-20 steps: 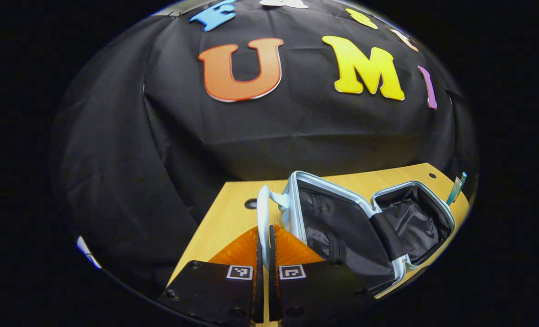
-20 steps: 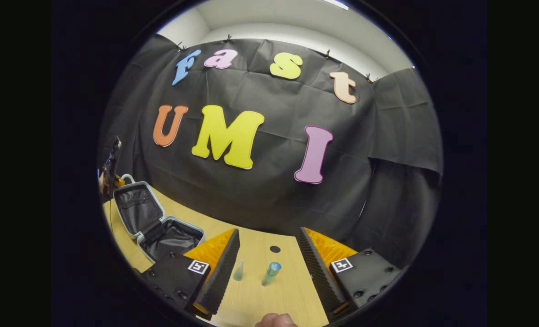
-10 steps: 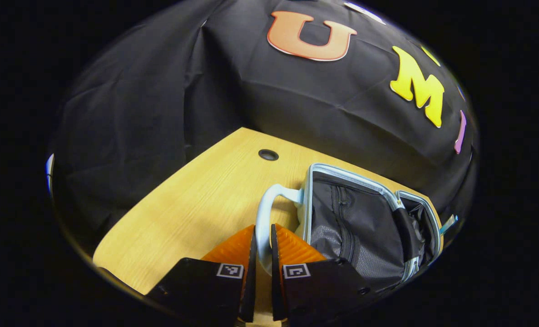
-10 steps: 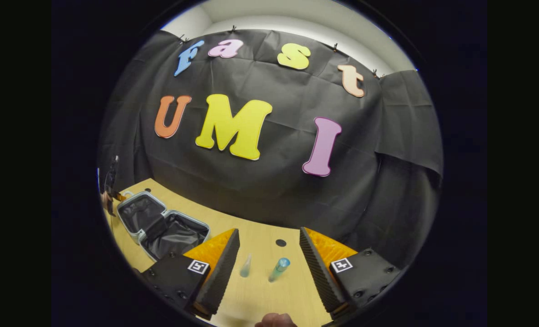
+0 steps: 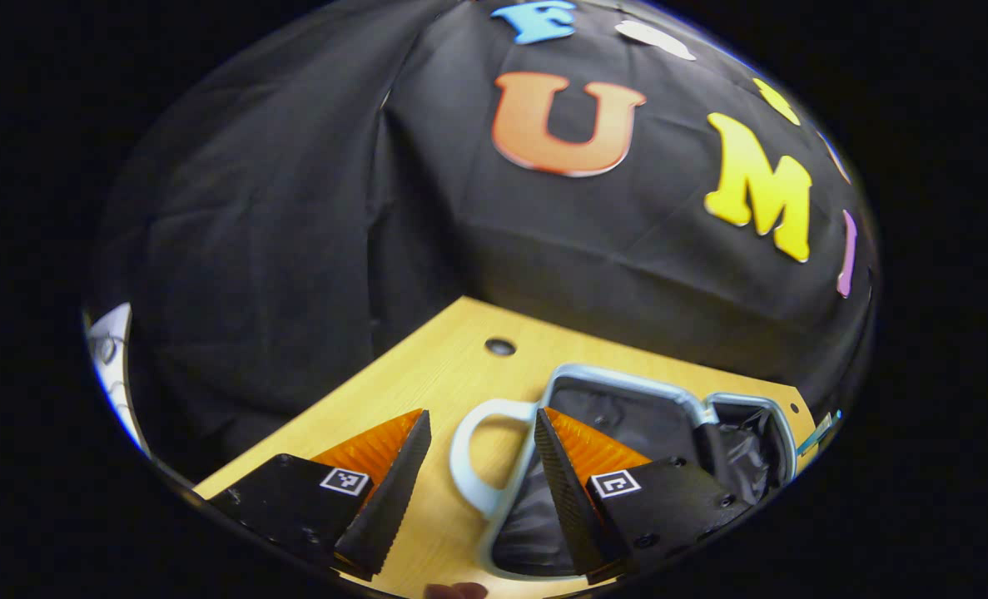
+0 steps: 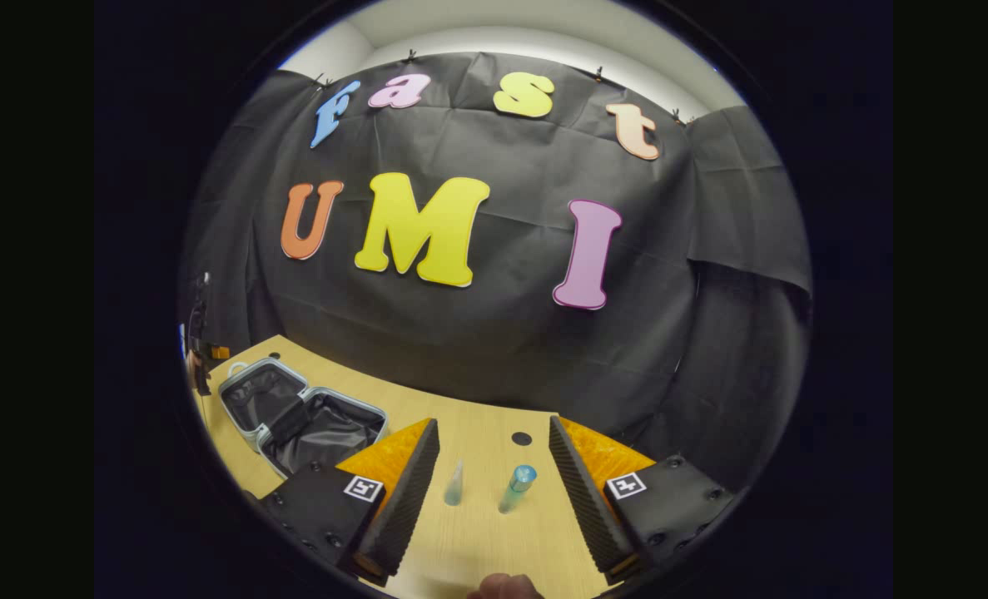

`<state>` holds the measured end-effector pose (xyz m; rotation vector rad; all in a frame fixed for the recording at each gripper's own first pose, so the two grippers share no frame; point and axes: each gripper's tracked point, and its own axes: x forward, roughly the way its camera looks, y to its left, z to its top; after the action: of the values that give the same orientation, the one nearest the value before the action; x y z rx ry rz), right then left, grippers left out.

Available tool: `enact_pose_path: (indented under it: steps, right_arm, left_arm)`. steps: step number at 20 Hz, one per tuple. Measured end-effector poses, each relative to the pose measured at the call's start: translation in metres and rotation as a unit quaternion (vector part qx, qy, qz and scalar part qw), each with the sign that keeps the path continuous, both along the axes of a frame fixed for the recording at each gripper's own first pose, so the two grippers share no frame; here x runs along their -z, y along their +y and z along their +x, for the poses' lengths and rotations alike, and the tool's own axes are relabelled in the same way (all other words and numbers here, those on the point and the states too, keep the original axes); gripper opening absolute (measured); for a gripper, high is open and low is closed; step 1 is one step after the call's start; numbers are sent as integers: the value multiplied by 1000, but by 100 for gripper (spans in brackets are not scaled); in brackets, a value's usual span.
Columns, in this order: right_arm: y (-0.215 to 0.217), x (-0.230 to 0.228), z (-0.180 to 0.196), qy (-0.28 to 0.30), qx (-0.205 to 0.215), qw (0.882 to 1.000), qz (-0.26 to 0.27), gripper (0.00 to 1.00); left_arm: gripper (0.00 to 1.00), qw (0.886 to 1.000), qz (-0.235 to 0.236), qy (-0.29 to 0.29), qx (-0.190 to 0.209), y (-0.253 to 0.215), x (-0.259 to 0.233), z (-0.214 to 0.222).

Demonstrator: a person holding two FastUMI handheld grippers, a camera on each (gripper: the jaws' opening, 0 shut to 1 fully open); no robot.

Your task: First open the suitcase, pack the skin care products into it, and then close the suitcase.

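The small pale-blue suitcase lies fully open on the wooden table, both black-lined halves flat. In the left gripper view its white handle curves between the spread fingers of my left gripper, which is open and touches nothing I can make out; the lid's rim runs behind the right finger. My right gripper is open above two skin care items: a small clear tube and a teal bottle, both lying on the table between its fingers.
The wooden table has a cable hole beyond the bottles and another cable hole near the suitcase. Black cloth walls close the back and sides. A fingertip shows at the bottom edge.
My left gripper let go of the suitcase handle and opened; the lid now lies flat. The right gripper stayed open over the bottles, barely shifting.
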<state>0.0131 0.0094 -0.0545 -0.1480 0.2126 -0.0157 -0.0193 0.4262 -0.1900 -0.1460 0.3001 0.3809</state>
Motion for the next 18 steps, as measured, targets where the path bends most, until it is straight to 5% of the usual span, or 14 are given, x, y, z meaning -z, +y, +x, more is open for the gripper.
enact_pose_path:
  steps: [1, 2, 8, 14, 18]
  right_arm:
    - [-6, 3, 0, -3, 0, 1000, 4, 79]
    - [-11, 7, -1, -3, -1, 1000, 7, 79]
    - [-49, 28, -4, -2, -11, 999, 40, 79]
    - [-108, 41, -9, 1, 20, 997, 68, 79]
    - [-137, 48, -14, 8, 30, 997, 66, 78]
  left_arm:
    - [84, 1000, 25, -12, -7, -18, -26, -2]
    - [99, 999, 38, -24, 0, -42, -46, -3]
    - [97, 991, 94, -81, 53, -218, -129, -11]
    - [97, 985, 66, -74, 143, -399, -109, -17]
    - [98, 980, 38, -53, 190, -477, -79, -20]
